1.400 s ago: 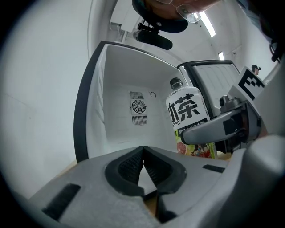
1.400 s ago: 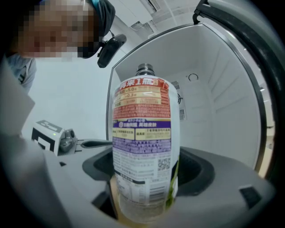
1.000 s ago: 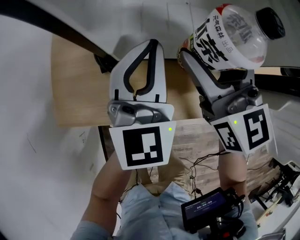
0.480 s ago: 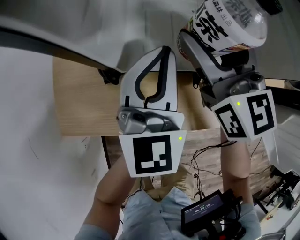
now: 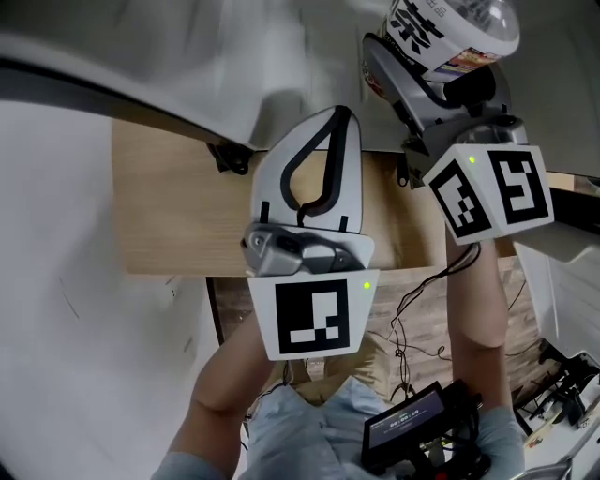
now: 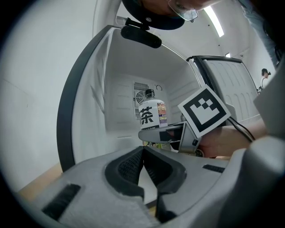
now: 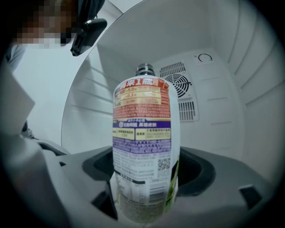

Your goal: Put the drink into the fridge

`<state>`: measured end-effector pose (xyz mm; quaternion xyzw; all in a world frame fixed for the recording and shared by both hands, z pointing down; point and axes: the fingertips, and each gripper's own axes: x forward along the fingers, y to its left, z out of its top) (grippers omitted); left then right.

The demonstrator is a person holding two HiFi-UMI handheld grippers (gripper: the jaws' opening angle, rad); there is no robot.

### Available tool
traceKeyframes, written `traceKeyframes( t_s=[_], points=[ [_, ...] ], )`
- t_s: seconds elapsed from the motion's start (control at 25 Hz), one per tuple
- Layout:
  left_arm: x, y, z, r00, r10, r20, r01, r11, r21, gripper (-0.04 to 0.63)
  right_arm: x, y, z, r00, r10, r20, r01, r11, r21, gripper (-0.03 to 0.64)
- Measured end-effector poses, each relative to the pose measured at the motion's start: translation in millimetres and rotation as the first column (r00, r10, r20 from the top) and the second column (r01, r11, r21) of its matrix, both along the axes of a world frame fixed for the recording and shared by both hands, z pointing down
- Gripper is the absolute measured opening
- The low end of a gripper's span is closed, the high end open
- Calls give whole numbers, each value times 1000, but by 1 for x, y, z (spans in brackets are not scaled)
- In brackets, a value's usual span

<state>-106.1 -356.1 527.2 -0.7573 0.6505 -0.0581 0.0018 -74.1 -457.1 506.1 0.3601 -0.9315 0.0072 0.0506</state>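
The drink is a clear bottle [image 5: 452,26] with a white label in bold black characters and a black cap. My right gripper [image 5: 424,58] is shut on its lower body and holds it upright at the top right of the head view. In the right gripper view the bottle [image 7: 143,138] fills the middle, and the fridge's white back wall [image 7: 209,111] with a round fan vent lies behind it. The left gripper [image 5: 338,114] is shut and empty, lower and to the left of the bottle. From the left gripper view the bottle [image 6: 152,115] stands inside the fridge cavity, past the shut jaws of the left gripper [image 6: 143,150].
A dark door seal [image 5: 103,92] frames the fridge opening. A light wooden surface [image 5: 178,211] lies under it. The fridge's open door [image 6: 231,87] stands to the right. Cables and a small screen device [image 5: 412,429] hang near the person's lap.
Both grippers have moved forward towards the fridge. The bottle has risen to the frame's top edge, and its cap is now cut off.
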Motion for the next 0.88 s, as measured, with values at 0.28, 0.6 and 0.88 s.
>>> traceKeyframes(
  t_s=[0.28,0.6,0.88],
  points=[
    [0,2,5,1000,5,9,-5,1000,-16,9,-1,-12,7,1000,19,20,-19,1000,-14,403],
    [4,12,-3,1000,15,10,-15,1000,-10,9,5,-7,6,1000,24,8,-24,999,-31,489],
    [12,37,-2,1000,21,19,-20,999,-47,9,33,20,2,998,63,15,-63,997,-48,488]
  ],
)
